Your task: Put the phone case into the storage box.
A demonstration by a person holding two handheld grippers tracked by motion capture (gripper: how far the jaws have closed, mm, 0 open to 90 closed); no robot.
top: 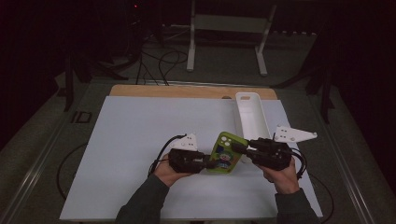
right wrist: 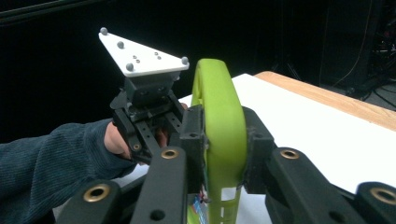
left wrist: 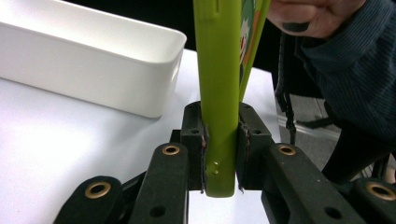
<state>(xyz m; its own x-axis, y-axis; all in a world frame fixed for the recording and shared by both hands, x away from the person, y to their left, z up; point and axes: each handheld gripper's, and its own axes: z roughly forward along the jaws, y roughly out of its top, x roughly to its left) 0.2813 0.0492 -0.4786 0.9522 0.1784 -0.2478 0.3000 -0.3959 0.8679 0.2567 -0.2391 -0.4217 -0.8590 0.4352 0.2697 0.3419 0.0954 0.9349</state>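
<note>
Gripping smooth green rubbery phone case [top: 225, 153].

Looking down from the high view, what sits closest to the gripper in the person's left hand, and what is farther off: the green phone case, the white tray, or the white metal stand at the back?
From the left gripper:
1. Green phone case, clamped in its jaws, just to its right.
2. White tray, farther back and to the right, on the white table top.
3. White metal stand, on the floor beyond the table's far edge.

One green phone case [top: 226, 152], one white bin [top: 251, 116], two hand-held grippers, left [top: 209, 163] and right [top: 239, 148]
</note>
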